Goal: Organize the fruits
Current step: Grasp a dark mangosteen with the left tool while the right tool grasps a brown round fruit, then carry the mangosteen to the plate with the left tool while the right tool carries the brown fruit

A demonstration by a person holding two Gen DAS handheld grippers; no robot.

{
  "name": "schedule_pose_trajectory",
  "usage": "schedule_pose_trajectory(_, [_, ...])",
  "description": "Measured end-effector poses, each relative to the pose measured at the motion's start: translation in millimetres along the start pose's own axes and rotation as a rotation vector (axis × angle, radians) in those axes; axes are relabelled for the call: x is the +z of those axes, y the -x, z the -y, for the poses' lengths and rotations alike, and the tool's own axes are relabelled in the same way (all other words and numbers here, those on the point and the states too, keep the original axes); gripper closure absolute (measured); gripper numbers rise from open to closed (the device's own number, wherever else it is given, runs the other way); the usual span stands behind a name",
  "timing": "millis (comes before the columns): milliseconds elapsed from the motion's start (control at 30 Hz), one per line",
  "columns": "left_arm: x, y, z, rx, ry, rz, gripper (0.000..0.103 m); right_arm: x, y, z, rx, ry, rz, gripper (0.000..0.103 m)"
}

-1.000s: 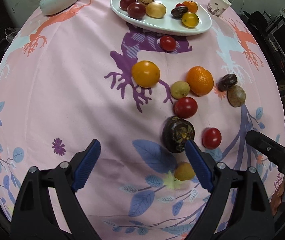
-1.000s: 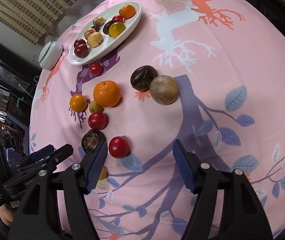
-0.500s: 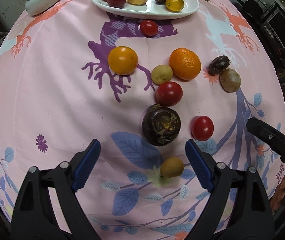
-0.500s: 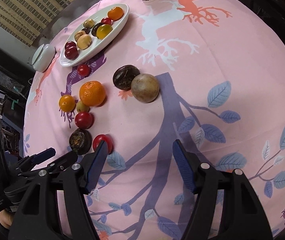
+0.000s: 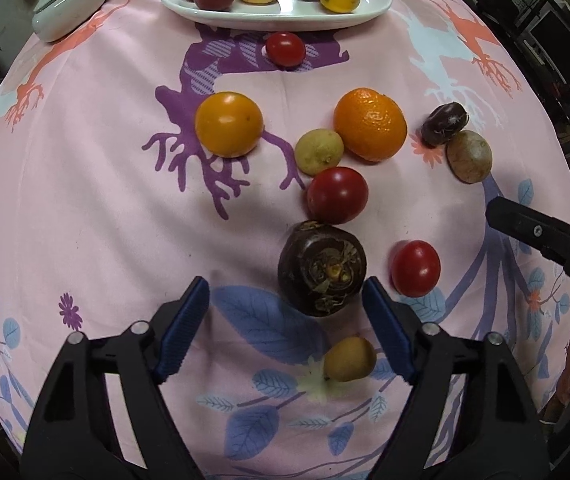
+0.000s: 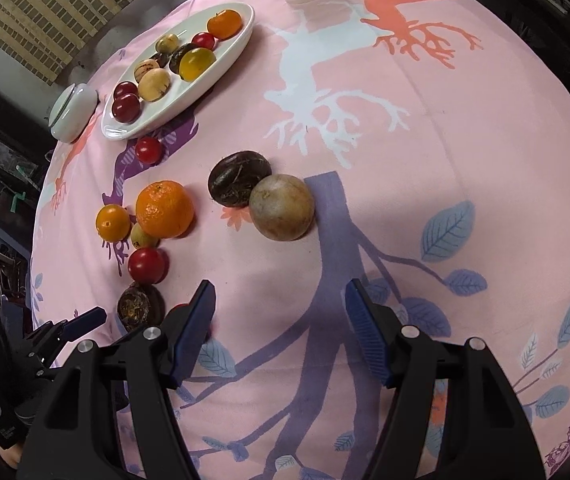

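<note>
Step in hand is judged the approach: left gripper (image 5: 285,312) and right gripper (image 6: 279,312) both released and empty, dark fruit (image 5: 322,267) mid-table just ahead of the left jaws, needing advance, closure, then transfer to the far-edge plate (image 5: 377,4).

Black tongs (image 5: 285,328) with ribbed blue pads (image 5: 183,330), silver screws.

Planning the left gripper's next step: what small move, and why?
Probably ease the left gripper forward and a little right, then close. Both fingers are open, and the dark round fruit sits just ahead, nearer the right finger, with nothing gripped yet.
</note>
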State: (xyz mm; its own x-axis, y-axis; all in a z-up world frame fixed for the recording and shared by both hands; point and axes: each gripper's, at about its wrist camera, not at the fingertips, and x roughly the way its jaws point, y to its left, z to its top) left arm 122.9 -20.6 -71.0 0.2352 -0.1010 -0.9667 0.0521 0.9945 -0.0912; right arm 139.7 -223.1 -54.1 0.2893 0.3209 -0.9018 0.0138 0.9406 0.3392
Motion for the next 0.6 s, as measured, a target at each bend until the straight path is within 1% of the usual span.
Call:
schedule_pose_trajectory(33, [0,-1,1,-0.023,-0.007,0.001,0.038,1,-1,-1,-0.001,0.005,0.000,0.035])
schedule_pose_trajectory(67, [1,-2,4,-0.061,-0.017,0.001,0.056,2,-2,-2,-0.002,0.009,-0.001,0.035])
schedule_pose_trajectory(100, [1,-3,8,-0.074,-0.031,0.000,0.061,4,-3,-2,-0.004,0.012,0.000,0.035])
schedule_pose_trajectory(133, [2,-3,12,-0.055,-0.052,0.008,0.061,5,-4,-2,-0.010,0.017,0.003,0.035])
schedule_pose_trajectory(200, [0,-2,16,-0.047,-0.081,0.025,0.061,8,-4,-3,-0.034,0.033,0.016,0.035])
schedule_pose_trajectory(333, [-1,-3,5,-0.096,-0.027,0.005,0.061,19,-9,-7,-0.119,0.112,0.053,0.035])
schedule_pose_trajectory(400, [-1,-2,2,-0.090,-0.020,0.006,0.061,24,-14,-10,-0.124,0.130,0.053,0.035])
schedule_pose_trajectory(467, [-1,-3,-1,-0.103,-0.007,0.005,0.061,28,-21,-14,-0.122,0.156,0.049,0.035])
schedule_pose_trajectory(533, [0,-4,-2,-0.110,0.009,0.002,0.061,30,-29,-20,-0.169,0.200,0.060,0.035])
schedule_pose_trajectory(567, [-1,-3,-3,-0.112,0.012,0.003,0.061,30,-31,-23,-0.183,0.221,0.070,0.037])
schedule_pose_trajectory(600, [-2,-3,-5,-0.116,0.018,0.001,0.061,30,-36,-25,-0.202,0.247,0.067,0.050])
